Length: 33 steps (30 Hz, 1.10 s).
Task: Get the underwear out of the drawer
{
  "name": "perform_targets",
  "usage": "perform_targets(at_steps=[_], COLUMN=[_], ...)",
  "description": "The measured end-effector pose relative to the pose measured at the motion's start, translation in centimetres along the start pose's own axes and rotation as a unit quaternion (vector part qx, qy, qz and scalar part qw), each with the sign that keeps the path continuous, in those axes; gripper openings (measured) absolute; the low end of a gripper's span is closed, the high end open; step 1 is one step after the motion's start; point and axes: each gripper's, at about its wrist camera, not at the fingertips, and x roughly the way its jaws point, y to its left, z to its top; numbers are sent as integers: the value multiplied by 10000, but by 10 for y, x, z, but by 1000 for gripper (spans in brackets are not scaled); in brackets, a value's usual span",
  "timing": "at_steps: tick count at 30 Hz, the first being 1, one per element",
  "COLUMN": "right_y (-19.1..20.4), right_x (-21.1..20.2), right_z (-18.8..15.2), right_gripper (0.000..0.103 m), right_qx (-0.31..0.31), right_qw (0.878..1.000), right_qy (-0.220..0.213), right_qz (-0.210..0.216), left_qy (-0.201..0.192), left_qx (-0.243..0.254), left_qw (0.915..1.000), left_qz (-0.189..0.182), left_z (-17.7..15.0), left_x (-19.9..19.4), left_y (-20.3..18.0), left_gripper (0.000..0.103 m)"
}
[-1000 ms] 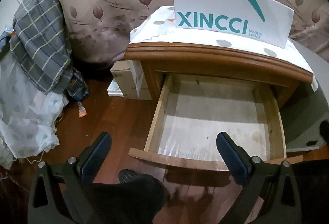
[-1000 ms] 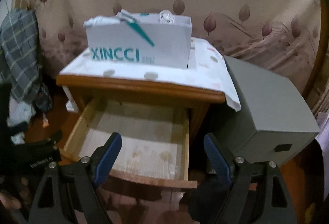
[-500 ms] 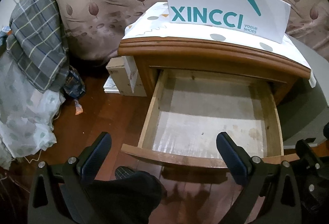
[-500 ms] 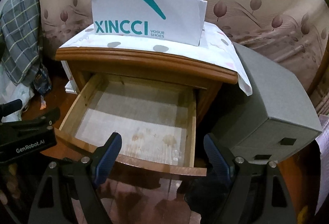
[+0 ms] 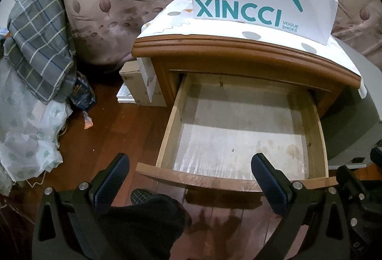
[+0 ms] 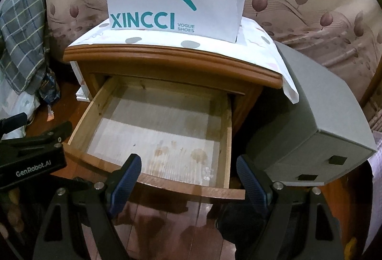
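The wooden nightstand's drawer (image 5: 241, 179) is pulled out and its bare, stained bottom shows nothing inside; it also shows in the right wrist view (image 6: 152, 179). No underwear is visible in the drawer. My left gripper (image 5: 191, 167) is open and empty, held above the drawer's front edge. My right gripper (image 6: 188, 167) is open and empty, also just in front of the drawer's front edge. The left gripper's body (image 6: 31, 159) shows at the left of the right wrist view.
A white XINCCI paper bag (image 5: 262, 2) with pale cloth sticking out stands on the nightstand's cloth-covered top (image 6: 167, 43). A grey box (image 6: 322, 121) sits right of the nightstand. Cardboard boxes (image 5: 140, 83) and a plaid cloth pile (image 5: 40, 45) lie left. A dark-socked foot (image 5: 148, 219) is on the floor.
Both grippers have moved closer to the drawer and tilted downward, so the drawer fills more of each view. Both stay open and empty.
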Motion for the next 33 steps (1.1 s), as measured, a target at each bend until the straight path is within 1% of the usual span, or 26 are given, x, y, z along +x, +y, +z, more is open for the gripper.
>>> perform_targets(at_steps=[10, 16, 26, 33], right_y=[3, 2, 0, 0], right_x=[3, 7, 8, 8], right_z=[-2, -4, -5, -5], right_gripper=[84, 84, 84, 84], right_qx=[-56, 7, 74, 63], right_qw=[10000, 9999, 9999, 9999], right_qy=[62, 142, 116, 135], right_qz=[-34, 25, 29, 43], left_qy=[38, 36, 22, 39], left_qx=[32, 12, 22, 39], left_qw=[10000, 10000, 10000, 10000], left_qz=[5, 23, 22, -53], left_z=[-2, -2, -6, -9], left_x=[2, 2, 4, 3], left_y=[-1, -1, -2, -2], left_gripper=[102, 102, 102, 101])
